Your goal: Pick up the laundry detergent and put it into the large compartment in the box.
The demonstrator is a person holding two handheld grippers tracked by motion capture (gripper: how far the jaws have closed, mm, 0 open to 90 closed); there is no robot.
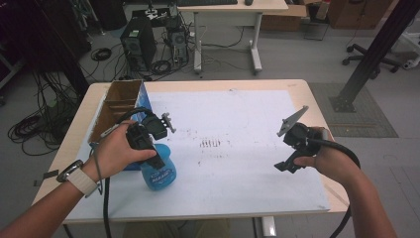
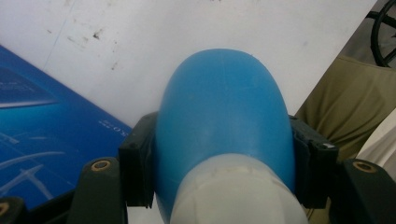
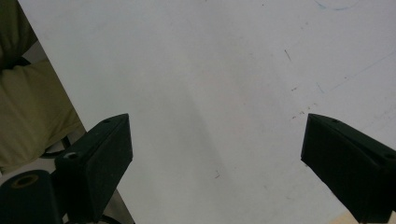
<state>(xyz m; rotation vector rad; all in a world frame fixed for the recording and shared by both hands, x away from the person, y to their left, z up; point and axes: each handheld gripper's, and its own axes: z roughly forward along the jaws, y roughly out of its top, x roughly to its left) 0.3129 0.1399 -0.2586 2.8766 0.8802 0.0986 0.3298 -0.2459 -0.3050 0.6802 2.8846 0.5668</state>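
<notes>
Left gripper (image 2: 224, 154): jaws closed against both sides of a blue bottle (image 2: 224, 121), pads pressed to its shoulders just above the white collar (image 2: 238, 191).
Right gripper (image 3: 215, 158): jaws spread wide, nothing between them, only bare white sheet (image 3: 201, 70) beneath.
Blue bottle: high view puts it at the near-left of the surface (image 1: 302, 89), body tilted toward the person, base on or just off the sheet; contact is hard to tell from this angle.
Left hand (image 1: 116, 151): wrapped round the gripper body, watch with pale strap (image 1: 79, 177) on the wrist.
Right hand (image 1: 329, 156): holds its gripper over the right side of the sheet, well apart from the bottle.
Cardboard box (image 1: 119, 106): open-topped, blue-sided, at the far-left of the surface, just beside the bottle.
Sheet: scuffed with small dark marks (image 1: 212, 144) near its middle.
</notes>
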